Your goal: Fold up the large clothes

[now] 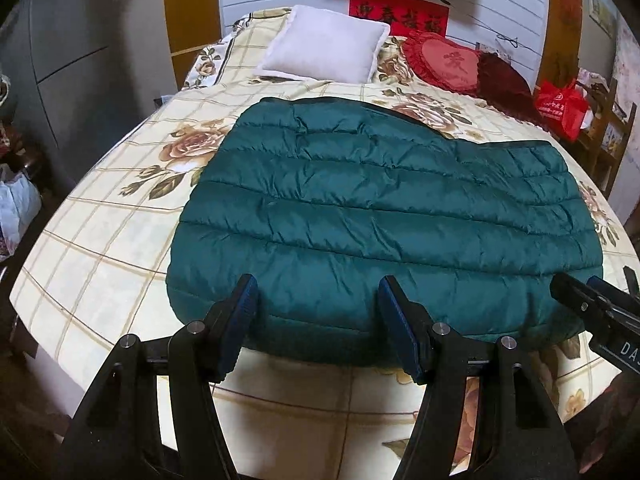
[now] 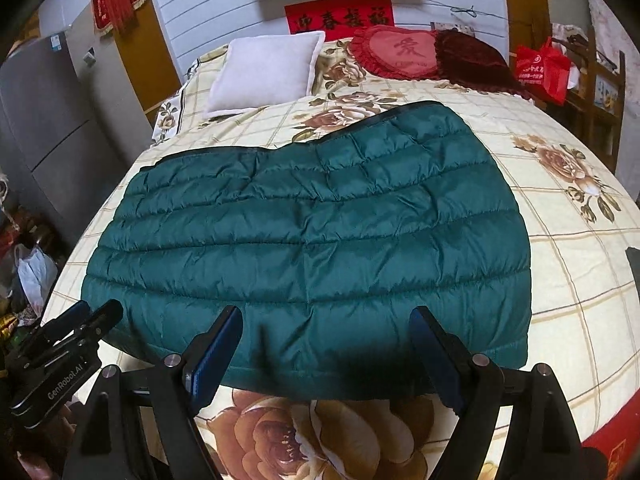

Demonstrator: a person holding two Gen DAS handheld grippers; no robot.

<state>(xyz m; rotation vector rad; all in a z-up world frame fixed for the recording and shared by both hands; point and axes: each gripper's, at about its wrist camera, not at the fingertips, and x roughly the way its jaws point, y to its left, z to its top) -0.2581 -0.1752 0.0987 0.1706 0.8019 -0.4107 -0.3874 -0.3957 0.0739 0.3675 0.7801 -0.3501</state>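
A teal quilted down jacket point(image 1: 360, 208) point(image 2: 312, 236) lies folded flat across the floral bedspread point(image 1: 100, 240) point(image 2: 580, 300). My left gripper point(image 1: 318, 304) hovers over the jacket's near hem, left of its middle, jaws open with only fabric seen below them. My right gripper point(image 2: 326, 332) hangs over the same near hem further right, jaws wide open and holding nothing. Each gripper shows in the other's view: the right gripper point(image 1: 592, 300) at the right edge, the left gripper point(image 2: 80, 328) at the lower left. The sleeves are hidden under the jacket's body.
At the head of the bed lie a white pillow point(image 1: 324, 52) point(image 2: 264, 72), a red heart cushion point(image 1: 444, 60) point(image 2: 400, 54) and a dark red cushion point(image 2: 472, 60). A red bag point(image 2: 542, 68) stands on a wooden chair at the right. A grey cabinet point(image 2: 44, 120) and a plastic bag point(image 2: 34, 272) are on the left.
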